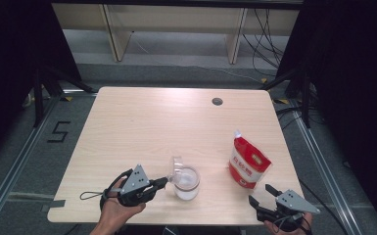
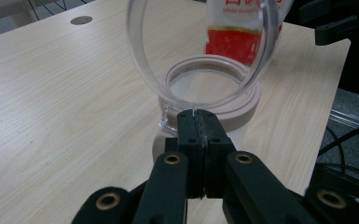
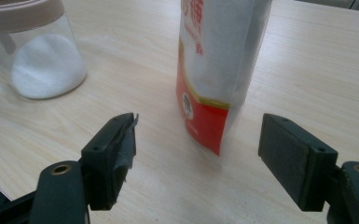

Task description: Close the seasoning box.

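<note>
Standing upright just ahead of the wide-open right tongs, the pouch waits on the table; left tongs pinch the jar's raised lid.

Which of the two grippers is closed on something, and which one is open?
The left gripper is closed, pinching the jar's clear flip lid. The right gripper is open, its jaws wide apart before the red-and-white pouch.

Pouch top cut off (jar too).
</note>
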Available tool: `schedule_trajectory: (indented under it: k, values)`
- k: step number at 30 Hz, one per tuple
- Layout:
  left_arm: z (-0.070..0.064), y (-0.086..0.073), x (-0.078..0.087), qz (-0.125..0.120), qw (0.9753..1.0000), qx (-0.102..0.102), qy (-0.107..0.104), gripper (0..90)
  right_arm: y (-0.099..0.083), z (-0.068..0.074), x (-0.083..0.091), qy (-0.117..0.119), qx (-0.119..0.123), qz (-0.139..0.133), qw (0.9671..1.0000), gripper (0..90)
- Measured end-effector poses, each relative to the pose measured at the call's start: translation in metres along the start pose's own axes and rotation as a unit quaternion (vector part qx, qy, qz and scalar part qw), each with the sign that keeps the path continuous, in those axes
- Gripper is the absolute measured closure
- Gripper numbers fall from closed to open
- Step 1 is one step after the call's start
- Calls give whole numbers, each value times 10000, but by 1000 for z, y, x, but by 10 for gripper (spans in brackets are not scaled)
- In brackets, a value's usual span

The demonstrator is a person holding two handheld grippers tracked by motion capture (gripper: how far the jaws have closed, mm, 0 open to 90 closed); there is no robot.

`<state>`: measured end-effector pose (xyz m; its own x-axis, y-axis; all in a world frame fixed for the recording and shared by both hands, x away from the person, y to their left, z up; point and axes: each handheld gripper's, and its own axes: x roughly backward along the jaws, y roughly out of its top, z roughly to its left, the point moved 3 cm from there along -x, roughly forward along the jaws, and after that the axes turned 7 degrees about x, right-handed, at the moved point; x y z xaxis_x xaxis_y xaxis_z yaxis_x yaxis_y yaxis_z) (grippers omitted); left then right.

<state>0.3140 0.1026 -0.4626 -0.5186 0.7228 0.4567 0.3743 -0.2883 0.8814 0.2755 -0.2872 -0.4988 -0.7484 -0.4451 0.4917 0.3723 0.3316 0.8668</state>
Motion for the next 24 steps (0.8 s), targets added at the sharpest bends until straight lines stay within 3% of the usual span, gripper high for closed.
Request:
schedule_trajectory:
  k: [4, 5, 6, 7, 12, 14, 17, 20, 22, 24]
  values:
    - [1, 0, 1, 27, 10000, 19, -46, 856, 0, 0, -1, 46, 27, -32, 10000, 285]
    - [-1, -1, 0, 11, 9999, 152, -44, 833, 0, 0, -1, 44, 29, -29, 10000, 285]
    - [1, 0, 0, -5, 10000, 52, -78, 808, 0, 0, -1, 44, 31, -29, 10000, 285]
    - [1, -1, 1, 6, 9999, 151, -78, 787, 0, 0, -1, 43, 32, -29, 10000, 285]
    - [5, -7, 2, 20, 9992, 381, -148, 615, 0, 0, 0, -21, -32, -48, 10000, 285]
    - [5, -11, 2, 81, 9987, 488, -132, 549, 1, -1, -1, 12, 131, -99, 9999, 285]
    - [5, -17, 2, 161, 9984, 524, -135, 484, 1, 0, -1, 57, 92, -92, 9999, 285]
    - [8, -22, 3, 229, 9990, 372, -39, 367, 1, 0, -1, 34, 133, -74, 9999, 285]
    - [8, -25, 3, 258, 9981, 554, -19, 335, 1, 0, -1, 35, 131, -79, 9999, 284]
    - [10, -28, 5, 305, 9981, 542, 23, 313, 1, -1, -1, 23, 146, -88, 9999, 284]
